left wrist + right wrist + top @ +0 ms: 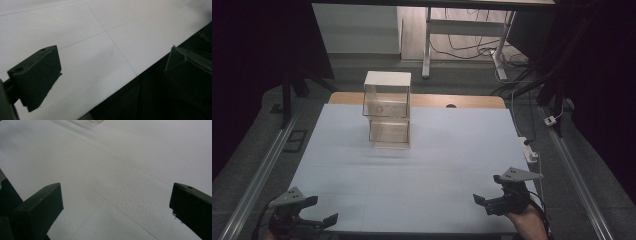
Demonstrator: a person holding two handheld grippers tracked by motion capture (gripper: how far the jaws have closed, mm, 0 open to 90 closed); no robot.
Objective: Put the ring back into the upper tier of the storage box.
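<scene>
Left claw point(323, 210): at the near left corner of the counter point(412, 175), well apart from the clear box point(387, 110); jaws spread wide, nothing between them. In the left gripper view one jaw hangs over the white sheet and the other over the dark drop past the counter's near edge.

Right claw point(489, 189): at the near right corner of the counter, held by a hand point(527, 220), grey three-cornered plate on top; jaws spread wide, empty. In the right gripper view both jaws stand over bare white sheet, with a pale corner of the box at the top edge.

Clear box: two see-through compartments stacked one on the other, white top, upright on the far part of the counter, left of centre, well apart from both claws. Something small and reddish shows in the upper compartment; too dim to tell what.

Counter: white sheet with faint seam lines; a strip of wood shows along the far edge behind the box.
</scene>
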